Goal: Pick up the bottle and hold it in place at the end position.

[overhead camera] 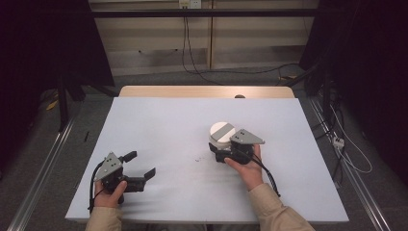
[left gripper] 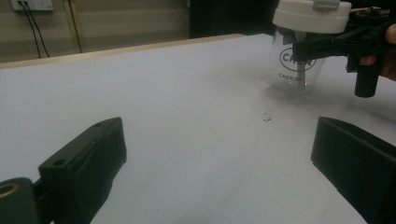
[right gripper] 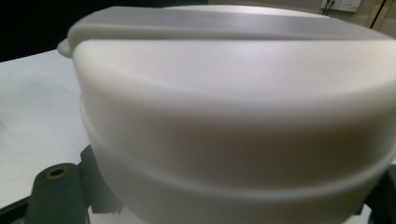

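Currently: grasp step | right tool (overhead camera: pixel 222 148) clamped on clear glass jar (left gripper: pixel 295 70) below white lid (overhead camera: pixel 222 130) | left tool (overhead camera: pixel 139 166) jaws apart, idle on bench (overhead camera: pixel 159 125) | next: steady lift or lid removal

Clear jar (left gripper: pixel 295 70) w/ black logo, white lid (left gripper: pixel 312 15), black tongs (overhead camera: pixel 142 168), white table (overhead camera: pixel 163 130)

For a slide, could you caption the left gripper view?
Left tool open above the table, facing a white-lidded clear jar.
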Demonstrator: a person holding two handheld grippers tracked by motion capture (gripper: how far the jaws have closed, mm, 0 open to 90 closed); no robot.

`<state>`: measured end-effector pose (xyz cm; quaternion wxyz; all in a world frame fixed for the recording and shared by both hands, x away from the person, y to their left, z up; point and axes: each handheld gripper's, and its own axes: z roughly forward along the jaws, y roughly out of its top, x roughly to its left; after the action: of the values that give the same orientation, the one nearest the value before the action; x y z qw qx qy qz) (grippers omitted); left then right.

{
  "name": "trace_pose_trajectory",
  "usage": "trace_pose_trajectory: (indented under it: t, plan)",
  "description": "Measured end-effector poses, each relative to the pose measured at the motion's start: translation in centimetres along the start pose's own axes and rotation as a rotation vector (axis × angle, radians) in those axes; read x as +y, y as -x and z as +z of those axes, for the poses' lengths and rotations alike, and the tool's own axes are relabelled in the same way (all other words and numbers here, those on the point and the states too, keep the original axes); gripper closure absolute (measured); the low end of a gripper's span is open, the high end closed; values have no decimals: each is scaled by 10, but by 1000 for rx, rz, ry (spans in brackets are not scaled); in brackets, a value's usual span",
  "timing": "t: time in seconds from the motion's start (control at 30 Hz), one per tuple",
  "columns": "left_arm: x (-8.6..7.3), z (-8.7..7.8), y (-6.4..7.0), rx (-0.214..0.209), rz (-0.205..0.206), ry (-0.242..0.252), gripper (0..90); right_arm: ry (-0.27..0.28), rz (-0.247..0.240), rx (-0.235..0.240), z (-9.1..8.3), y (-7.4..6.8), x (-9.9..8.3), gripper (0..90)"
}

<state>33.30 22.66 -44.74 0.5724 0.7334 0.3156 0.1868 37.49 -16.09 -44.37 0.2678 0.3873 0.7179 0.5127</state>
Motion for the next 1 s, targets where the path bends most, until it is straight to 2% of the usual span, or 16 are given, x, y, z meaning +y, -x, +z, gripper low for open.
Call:
trace_pose_trajectory:
  t: [1.0]
  plan:
    - [0, 1, -1, -4, 6, -6, 32, 4, 0, 31, 21, 0, 10, 184]
